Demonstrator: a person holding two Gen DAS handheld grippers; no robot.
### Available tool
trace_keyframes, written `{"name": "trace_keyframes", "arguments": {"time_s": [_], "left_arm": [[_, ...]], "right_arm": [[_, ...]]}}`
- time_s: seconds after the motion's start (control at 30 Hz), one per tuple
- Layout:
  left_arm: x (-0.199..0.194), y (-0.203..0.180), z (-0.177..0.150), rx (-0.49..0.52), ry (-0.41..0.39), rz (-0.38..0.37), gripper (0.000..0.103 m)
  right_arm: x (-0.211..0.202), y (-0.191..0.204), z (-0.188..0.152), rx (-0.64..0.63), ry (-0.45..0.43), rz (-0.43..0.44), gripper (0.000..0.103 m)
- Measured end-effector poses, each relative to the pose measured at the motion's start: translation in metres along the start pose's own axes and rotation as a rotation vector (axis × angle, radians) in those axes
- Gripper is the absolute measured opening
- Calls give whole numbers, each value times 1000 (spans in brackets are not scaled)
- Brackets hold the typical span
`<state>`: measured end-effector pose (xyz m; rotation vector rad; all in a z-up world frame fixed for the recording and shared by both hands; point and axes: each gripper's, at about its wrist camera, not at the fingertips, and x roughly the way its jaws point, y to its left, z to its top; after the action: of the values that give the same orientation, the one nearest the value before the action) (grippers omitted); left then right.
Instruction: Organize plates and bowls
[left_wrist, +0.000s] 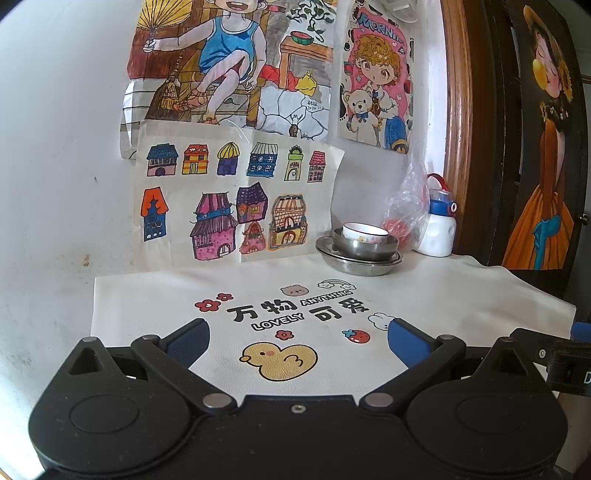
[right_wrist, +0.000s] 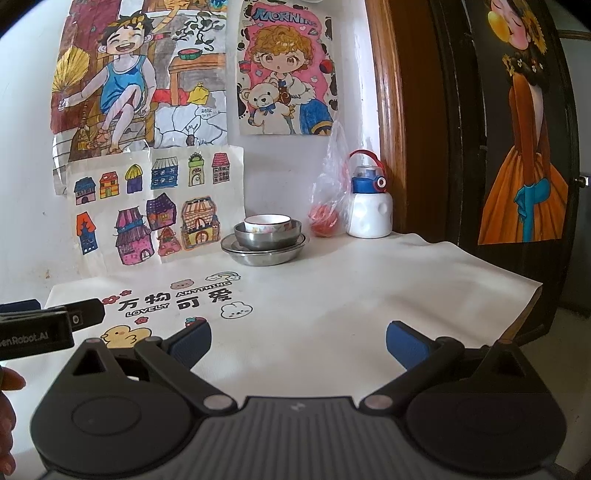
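Stacked dishes stand at the far side of the white printed tablecloth (right_wrist: 369, 295), near the wall: a wide shallow steel plate (right_wrist: 264, 254) carries a steel bowl (right_wrist: 267, 236), which holds a small white ceramic bowl (right_wrist: 266, 222). A white bottle (right_wrist: 370, 218) stands to their right. The left gripper (left_wrist: 297, 339) and right gripper (right_wrist: 298, 341) hover near, jaws apart, empty.

Bowl (right_wrist: 266, 223) in bowl (right_wrist: 269, 238) on plate (right_wrist: 264, 254) — bottle (right_wrist: 370, 206) right, by wall

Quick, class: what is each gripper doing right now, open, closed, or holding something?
Left gripper: open, holding nothing.
Right gripper: open, holding nothing.
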<state>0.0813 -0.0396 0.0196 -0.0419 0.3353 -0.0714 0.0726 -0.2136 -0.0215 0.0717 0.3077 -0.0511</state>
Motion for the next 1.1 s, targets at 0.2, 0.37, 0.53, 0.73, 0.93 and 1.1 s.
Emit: {"name": "trace_keyframes", "arguments": {"time_s": [0.2, 0.37, 0.53, 0.73, 0.93, 1.1], "left_arm": [[1, 0, 0, 0, -1, 1, 102], [1, 0, -1, -2, 2, 1, 102], [3, 2, -1, -3, 6, 0, 102], [5, 2, -2, -2, 9, -2, 102], [5, 2, -2, -3, 11, -3, 102], [6, 2, -1, -4, 10, -3, 102]], "right_arm": [[3, 0, 0, 4, 5, -4, 103], [4, 1, -1, 8, 10, -3, 103], [5, 0, -1, 8, 12, -6, 103], [6, 0, -1, 10, 16, -5, 103], [7, 1, -1, 9, 18, -5, 103], [8, 0, -1, 10, 18, -5, 103]]}}
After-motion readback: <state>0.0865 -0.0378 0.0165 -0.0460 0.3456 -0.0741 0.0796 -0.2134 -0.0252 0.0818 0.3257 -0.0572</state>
